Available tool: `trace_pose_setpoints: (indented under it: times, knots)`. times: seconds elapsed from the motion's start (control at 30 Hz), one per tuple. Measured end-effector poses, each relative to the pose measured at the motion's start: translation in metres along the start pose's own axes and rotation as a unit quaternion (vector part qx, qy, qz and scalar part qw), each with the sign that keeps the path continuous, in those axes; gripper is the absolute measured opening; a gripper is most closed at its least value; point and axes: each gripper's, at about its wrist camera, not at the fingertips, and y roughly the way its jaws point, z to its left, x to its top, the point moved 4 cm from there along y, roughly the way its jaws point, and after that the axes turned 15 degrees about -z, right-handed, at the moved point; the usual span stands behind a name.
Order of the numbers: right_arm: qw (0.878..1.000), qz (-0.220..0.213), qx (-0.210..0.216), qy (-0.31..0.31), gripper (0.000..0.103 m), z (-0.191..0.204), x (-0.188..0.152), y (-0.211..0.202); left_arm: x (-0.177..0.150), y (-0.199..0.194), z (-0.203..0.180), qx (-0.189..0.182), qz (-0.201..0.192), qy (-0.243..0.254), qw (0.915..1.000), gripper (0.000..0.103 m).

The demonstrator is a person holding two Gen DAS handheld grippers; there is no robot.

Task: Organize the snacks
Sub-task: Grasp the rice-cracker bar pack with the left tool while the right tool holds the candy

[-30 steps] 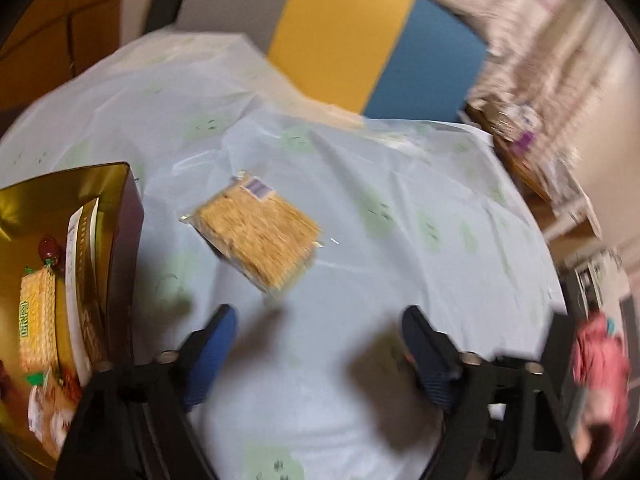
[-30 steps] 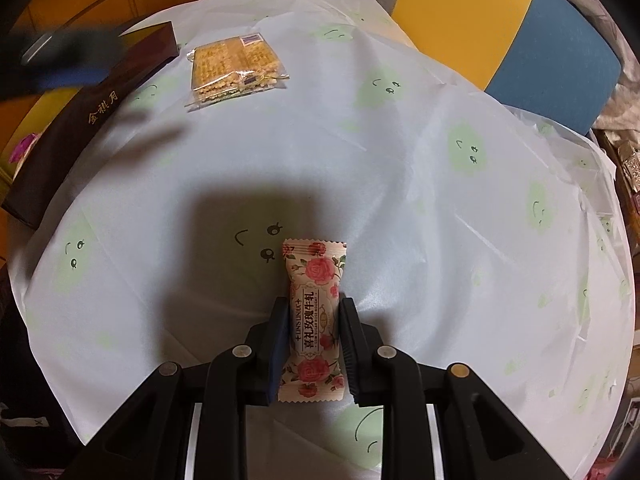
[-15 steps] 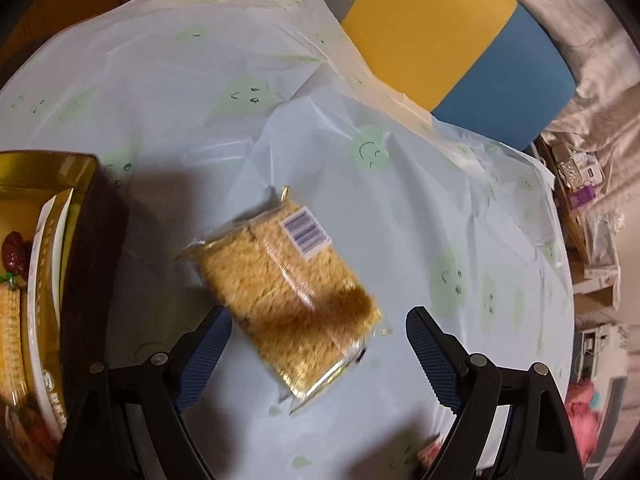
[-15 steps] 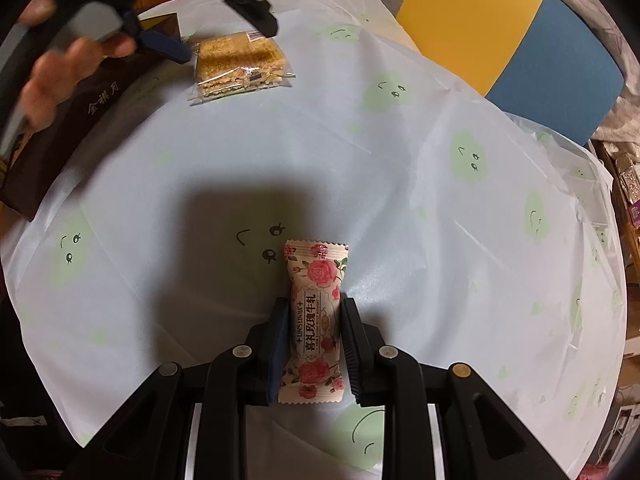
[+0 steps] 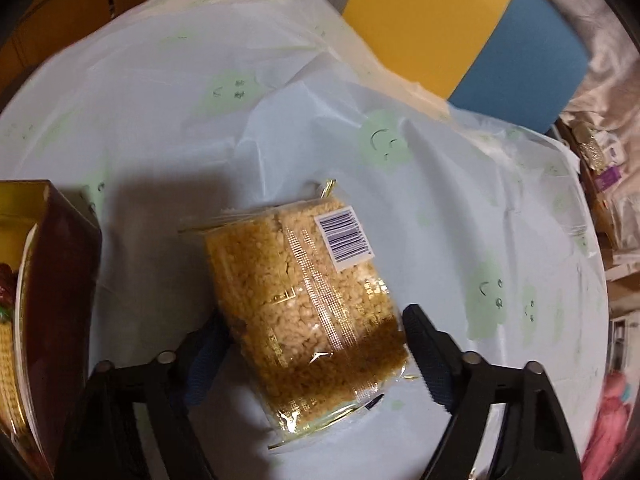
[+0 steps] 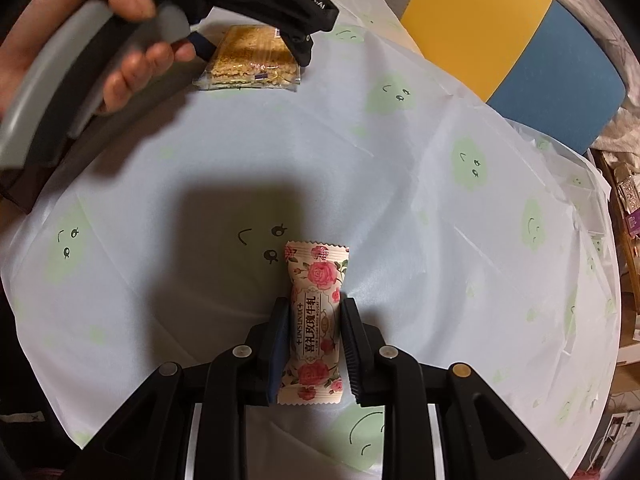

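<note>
A clear packet of golden rice crackers (image 5: 308, 312) with a barcode label lies on the table. My left gripper (image 5: 312, 332) is open, its blue-padded fingers on either side of the packet, apart from it. The packet (image 6: 252, 60) and the left gripper (image 6: 248, 40) over it also show far left in the right wrist view. My right gripper (image 6: 314, 336) is shut on a pink rose-printed candy bar (image 6: 316, 320), held just above the tablecloth.
A dark brown and gold snack box (image 5: 48, 300) holding several snacks stands at the left, close to my left gripper. A pale tablecloth (image 6: 440, 200) with green smiley faces covers the round table. A yellow and blue chair (image 6: 520, 44) stands behind it. Cluttered shelves (image 5: 604, 184) are at right.
My left gripper has come down and forward over the cracker packet, so that the packet now lies between its open fingers. The right gripper has held still with the candy bar.
</note>
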Motion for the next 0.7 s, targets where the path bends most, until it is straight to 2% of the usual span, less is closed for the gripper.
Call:
trace_pose_setpoints:
  times: [0.1,0.3,0.4,0.53,0.7]
  knots:
    - [1.000,-0.001,0.001,0.000,0.025,-0.001,0.000,-0.001,-0.010,-0.012,-0.003,-0.015,-0.005,0.033,0.9993,0.079]
    - [1.000,-0.002,0.006,0.006,0.026,-0.005,0.000,-0.003,-0.048,-0.061,-0.013,-0.079,-0.027,0.089,0.9925,0.079]
    - [1.000,-0.003,0.012,0.016,0.026,-0.010,0.000,-0.004,-0.077,-0.094,-0.017,-0.106,-0.044,0.119,0.9862,0.079]
    - [0.999,-0.005,0.019,0.031,0.026,-0.016,-0.001,-0.005,-0.114,-0.124,-0.019,-0.122,-0.063,0.172,0.9755,0.079]
    - [0.999,-0.012,0.028,0.042,0.026,-0.023,-0.002,-0.007,-0.158,-0.138,-0.022,-0.140,-0.063,0.228,0.9616,0.079]
